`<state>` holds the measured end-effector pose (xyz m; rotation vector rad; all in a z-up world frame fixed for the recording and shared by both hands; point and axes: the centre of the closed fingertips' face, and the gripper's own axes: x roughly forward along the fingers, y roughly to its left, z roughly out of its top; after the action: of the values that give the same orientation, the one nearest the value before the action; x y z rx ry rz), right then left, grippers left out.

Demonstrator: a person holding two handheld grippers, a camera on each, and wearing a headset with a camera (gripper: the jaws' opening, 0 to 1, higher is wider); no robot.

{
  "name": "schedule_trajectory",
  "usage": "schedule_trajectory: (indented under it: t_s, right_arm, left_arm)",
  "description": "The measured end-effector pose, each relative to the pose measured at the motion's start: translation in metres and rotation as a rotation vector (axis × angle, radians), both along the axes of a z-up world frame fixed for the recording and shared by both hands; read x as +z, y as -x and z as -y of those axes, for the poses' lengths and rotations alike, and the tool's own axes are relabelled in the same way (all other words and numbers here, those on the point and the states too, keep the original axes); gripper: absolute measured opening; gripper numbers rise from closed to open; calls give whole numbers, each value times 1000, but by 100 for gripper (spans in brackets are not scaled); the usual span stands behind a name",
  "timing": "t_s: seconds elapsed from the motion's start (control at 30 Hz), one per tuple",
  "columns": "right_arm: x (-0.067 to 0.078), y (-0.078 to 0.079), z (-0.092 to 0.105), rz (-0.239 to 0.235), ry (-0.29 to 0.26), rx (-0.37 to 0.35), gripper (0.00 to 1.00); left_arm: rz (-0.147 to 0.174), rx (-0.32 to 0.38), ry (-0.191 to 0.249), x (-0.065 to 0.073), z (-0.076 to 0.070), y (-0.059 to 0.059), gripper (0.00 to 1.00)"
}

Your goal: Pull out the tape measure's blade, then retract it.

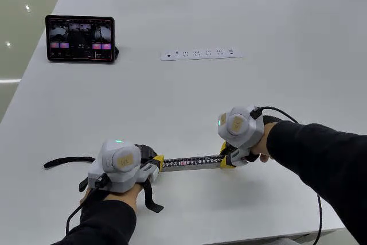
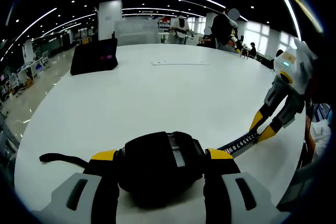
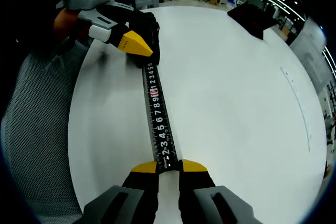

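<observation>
The left tool (image 2: 161,156) is clamped around the black tape measure case (image 2: 157,174), with its yellow-tipped jaws pressing on either side. The right tool (image 3: 169,166) is closed on the free end of the blade (image 3: 156,114), pinching it beside the lowest printed numbers. The blade is partly drawn out and runs straight between the two tools, low over the white worktop (image 1: 229,15), near the person's edge. A black strap (image 1: 66,161) trails from the case toward the person's left, flat on the worktop. Farther back on the left, a dark tablet (image 1: 80,38) stands propped with its screen lit. A white power strip (image 1: 200,54) lies flat near the middle.
</observation>
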<state>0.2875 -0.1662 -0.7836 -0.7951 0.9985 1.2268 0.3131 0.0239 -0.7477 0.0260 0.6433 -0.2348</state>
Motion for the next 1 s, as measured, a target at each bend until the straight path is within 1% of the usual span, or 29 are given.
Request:
schedule_trajectory:
  t_s: [1.0]
  right_arm:
    - [0,0,-13,-7,5,1,10]
  left_arm:
    - [-7,-4,4,0,1,0,61]
